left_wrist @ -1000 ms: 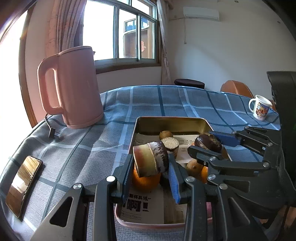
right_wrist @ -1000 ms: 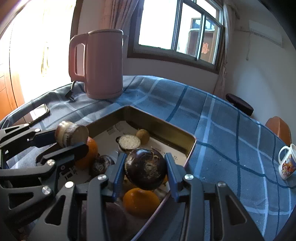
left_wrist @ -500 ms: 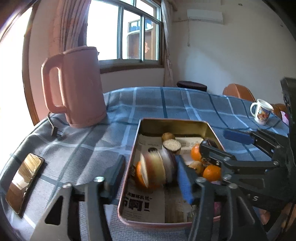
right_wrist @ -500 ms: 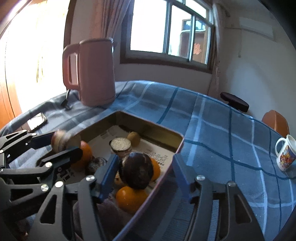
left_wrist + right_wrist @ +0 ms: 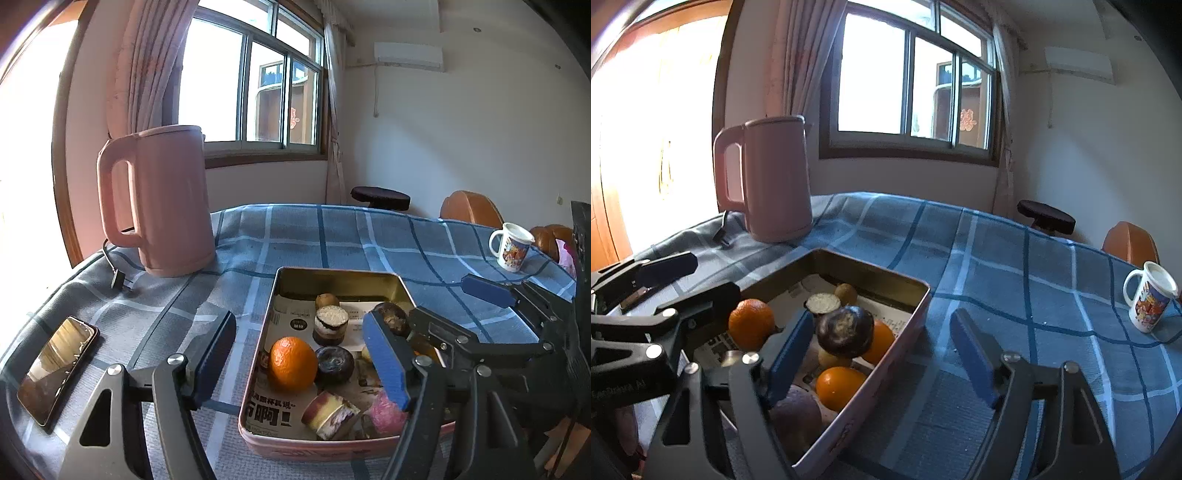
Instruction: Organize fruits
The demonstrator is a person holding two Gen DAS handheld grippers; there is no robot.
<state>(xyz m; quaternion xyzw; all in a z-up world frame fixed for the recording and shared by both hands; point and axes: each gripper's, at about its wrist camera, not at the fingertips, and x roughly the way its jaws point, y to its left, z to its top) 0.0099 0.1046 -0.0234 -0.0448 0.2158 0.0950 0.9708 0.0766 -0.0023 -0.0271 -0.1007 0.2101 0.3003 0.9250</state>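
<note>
Left wrist view shows the fruits gathered inside the tin tray [image 5: 275, 295], which stands on the desk [image 5: 332, 236] with its checked blue cloth. A printed paper lines the tray bottom, probably so that the fruit does not roll on bare metal. An orange [image 5: 293, 363] lies at the tray's left side, a dark round fruit [image 5: 334, 363] touches it, and a cut piece with pale flesh [image 5: 330, 410] lies on its side near the front wall. In the right wrist view a dark purple fruit [image 5: 845, 331] sits on top of other oranges [image 5: 840, 387], just beside the right wall of the tray.

The left claw [image 5: 299, 363] has its jaws opening, and nothing is pressed between them (the orange is only seen behind the gap). The right claw [image 5: 879, 360] is also opening; the purple fruit is near its left finger [image 5: 786, 354] but looks free of the pad. I judge that both pieces are now resting in the tray, which is why the claws stand wide.

Further out, a pink kettle [image 5: 162, 199] stands behind the tray, a phone [image 5: 59, 363] lies at the left edge of the desk, and a mug [image 5: 511, 245] is well apart on the right.
</note>
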